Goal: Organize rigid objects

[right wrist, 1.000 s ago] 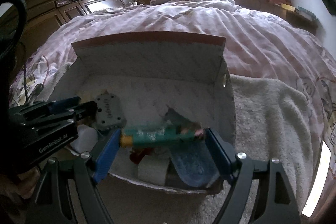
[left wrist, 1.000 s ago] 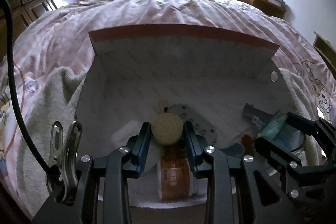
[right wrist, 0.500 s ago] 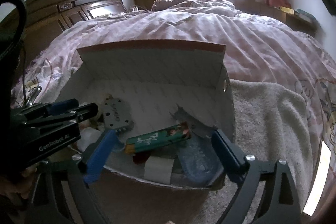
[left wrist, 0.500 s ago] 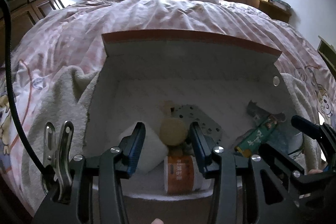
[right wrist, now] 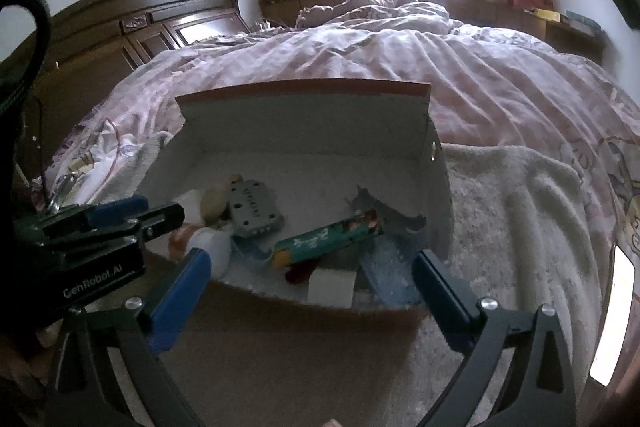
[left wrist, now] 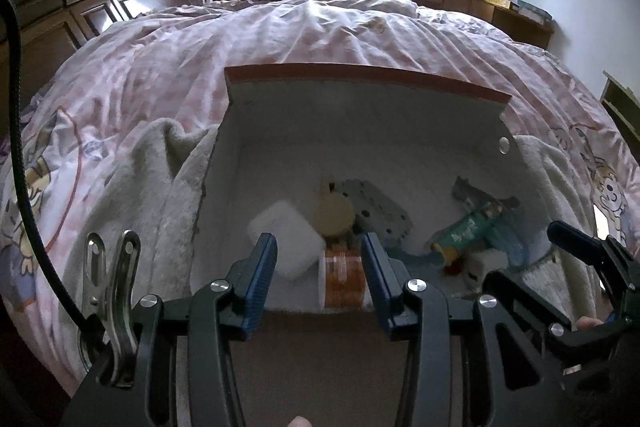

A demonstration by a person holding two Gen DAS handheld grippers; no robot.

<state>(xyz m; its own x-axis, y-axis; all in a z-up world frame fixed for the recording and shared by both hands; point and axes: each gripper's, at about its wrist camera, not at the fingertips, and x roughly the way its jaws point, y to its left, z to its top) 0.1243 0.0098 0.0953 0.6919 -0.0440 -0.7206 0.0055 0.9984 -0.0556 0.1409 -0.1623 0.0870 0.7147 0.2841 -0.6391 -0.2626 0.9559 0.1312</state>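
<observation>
A white cardboard box (left wrist: 360, 75) with an orange-red rim lies open on the bed. In it, a bottle (left wrist: 344, 281) with an orange label and a round wooden cap (left wrist: 334, 215) rests on its side. My left gripper (left wrist: 318, 259) hovers open above the box's near edge, its pads off the bottle. A green tube (right wrist: 328, 239) lies loose in the box (right wrist: 304, 87) near its right wall. My right gripper (right wrist: 310, 267) stands wide with its jaws still opening, and nothing is between them.
The box also holds a white block (left wrist: 286, 247), a grey perforated plate (right wrist: 254, 209), a blue flat piece (right wrist: 388, 275) and a small white carton (right wrist: 332, 285). A cream towel (right wrist: 512, 211) lies under it on the pink quilt. The dark wooden headboard (right wrist: 132, 27) stands far left.
The left jaws let go of the bottle's wooden cap and widened. The right jaws released the green tube, which now lies in the box. Both grippers drew back and rose a little.
</observation>
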